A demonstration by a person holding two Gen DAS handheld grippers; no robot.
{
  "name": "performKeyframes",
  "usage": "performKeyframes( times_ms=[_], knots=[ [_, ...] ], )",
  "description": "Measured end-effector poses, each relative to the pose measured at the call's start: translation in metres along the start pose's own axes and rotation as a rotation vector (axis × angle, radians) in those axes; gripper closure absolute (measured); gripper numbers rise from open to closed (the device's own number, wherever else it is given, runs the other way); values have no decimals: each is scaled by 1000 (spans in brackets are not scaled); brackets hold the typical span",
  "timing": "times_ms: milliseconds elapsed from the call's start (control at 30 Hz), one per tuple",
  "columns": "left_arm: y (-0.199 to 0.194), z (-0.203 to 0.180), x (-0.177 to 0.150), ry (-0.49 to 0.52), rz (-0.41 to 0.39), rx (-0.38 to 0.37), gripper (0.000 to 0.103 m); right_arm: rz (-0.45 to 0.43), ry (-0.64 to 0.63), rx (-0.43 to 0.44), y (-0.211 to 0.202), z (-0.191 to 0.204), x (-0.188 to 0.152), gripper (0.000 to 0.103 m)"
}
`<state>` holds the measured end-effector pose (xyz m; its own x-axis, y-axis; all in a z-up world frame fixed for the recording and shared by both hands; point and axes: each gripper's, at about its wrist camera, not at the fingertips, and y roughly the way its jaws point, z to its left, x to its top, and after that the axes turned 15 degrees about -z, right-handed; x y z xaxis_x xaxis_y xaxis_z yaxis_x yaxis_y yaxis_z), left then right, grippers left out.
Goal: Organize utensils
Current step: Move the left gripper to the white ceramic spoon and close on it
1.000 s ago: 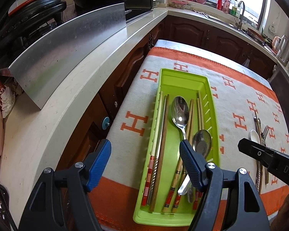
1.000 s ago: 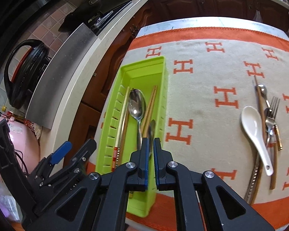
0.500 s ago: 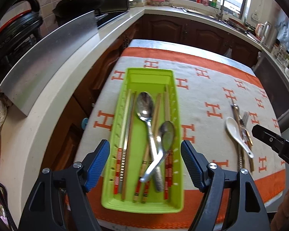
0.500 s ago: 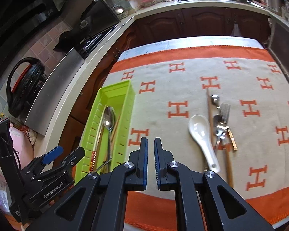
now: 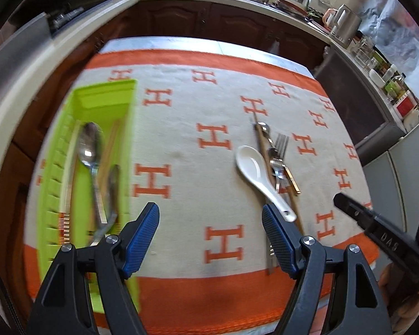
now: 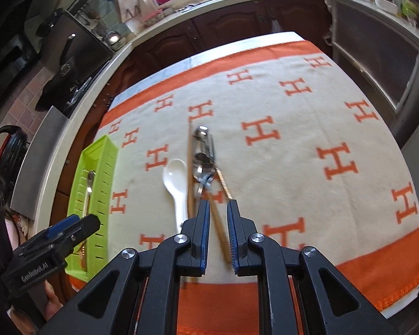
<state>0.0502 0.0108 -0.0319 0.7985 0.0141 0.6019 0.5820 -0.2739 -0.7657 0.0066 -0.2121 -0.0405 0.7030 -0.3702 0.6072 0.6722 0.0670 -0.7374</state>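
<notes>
A lime-green utensil tray lies at the table's left edge, holding metal spoons and chopsticks. A loose pile lies on the cloth: a white ceramic spoon, a fork, metal utensils and chopsticks. My left gripper is open and empty above the cloth between tray and pile. My right gripper is partly open, its jaws on either side of a chopstick in the pile, above it.
The table wears a cream cloth with orange H marks and orange borders. A curved counter with a stove and a kettle runs at the left. Dark cabinets and a sink counter stand behind.
Both grippers have swung right, from over the green tray to over the loose pile. My right gripper's jaws have opened from shut to a narrow gap.
</notes>
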Motion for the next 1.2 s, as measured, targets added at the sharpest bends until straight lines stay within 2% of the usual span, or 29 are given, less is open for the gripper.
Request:
performKeyframes(
  times_ms=[133, 233, 267, 367, 467, 633, 667, 700, 733, 800, 933, 1067, 1200],
  knots=[
    [30, -7, -1, -105, 62, -101, 29, 19, 23, -7, 7, -19, -6, 90],
    [52, -8, -2, -191, 117, -150, 37, 23, 32, -9, 13, -26, -7, 90],
    [60, -9, -4, -224, 145, -170, 43, 22, 35, -9, 14, -30, -7, 90],
    [79, -10, -10, -287, 214, -208, 51, 26, 44, -11, 18, -36, -7, 90],
    [91, -16, -16, -306, 245, -216, 51, 34, 56, -13, 22, -40, -7, 90],
    [101, -24, -19, -298, 227, -216, 52, 50, 63, -13, 30, -46, -9, 90],
    [102, -24, -18, -299, 224, -217, 58, 50, 63, -12, 31, -47, -9, 90],
    [104, -25, -18, -301, 221, -220, 71, 50, 63, -11, 32, -47, -9, 90],
    [108, -26, -19, -303, 230, -225, 79, 50, 62, -11, 33, -47, -9, 90],
    [111, -23, -19, -335, 221, -238, 87, 50, 64, -13, 33, -48, -9, 90],
    [117, -18, -20, -377, 203, -251, 88, 51, 68, -16, 35, -50, -10, 90],
    [116, -14, -18, -364, 185, -219, 99, 51, 65, -16, 36, -50, -10, 90],
    [112, -5, -19, -351, 182, -201, 101, 55, 55, -9, 37, -46, -10, 90]
  ],
)
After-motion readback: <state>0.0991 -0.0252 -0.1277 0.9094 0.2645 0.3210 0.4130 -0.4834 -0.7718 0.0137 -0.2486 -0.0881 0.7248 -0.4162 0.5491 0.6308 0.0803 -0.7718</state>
